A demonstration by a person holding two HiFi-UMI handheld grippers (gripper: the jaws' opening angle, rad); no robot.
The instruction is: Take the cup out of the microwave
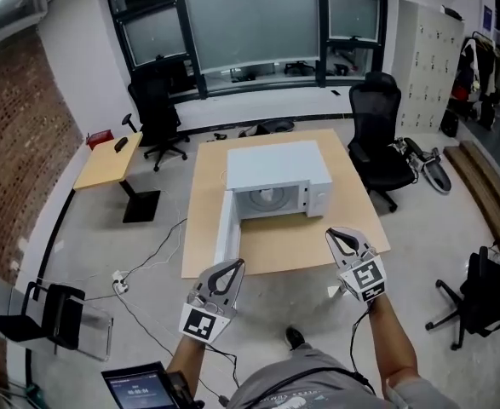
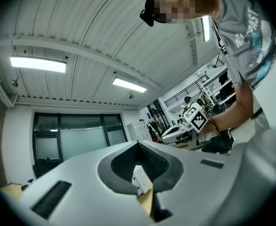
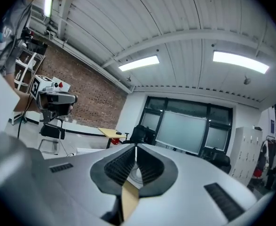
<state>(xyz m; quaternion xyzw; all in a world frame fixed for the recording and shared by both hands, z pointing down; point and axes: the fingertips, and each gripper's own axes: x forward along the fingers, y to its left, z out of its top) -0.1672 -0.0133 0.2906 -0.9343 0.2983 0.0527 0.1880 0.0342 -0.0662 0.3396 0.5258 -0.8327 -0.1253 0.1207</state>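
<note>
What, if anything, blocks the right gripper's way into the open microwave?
Nothing visible. The microwave door stands open at the left; only bare table lies between the right gripper and the cavity. The cup inside is unclear.

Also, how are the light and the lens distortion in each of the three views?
Head view: even, soft light, no hard shadows; the window frame bows outward. Left gripper view: strong fisheye, black corners, the ceiling lamp blown out. Right gripper view: same fisheye, glaring strip light.
</note>
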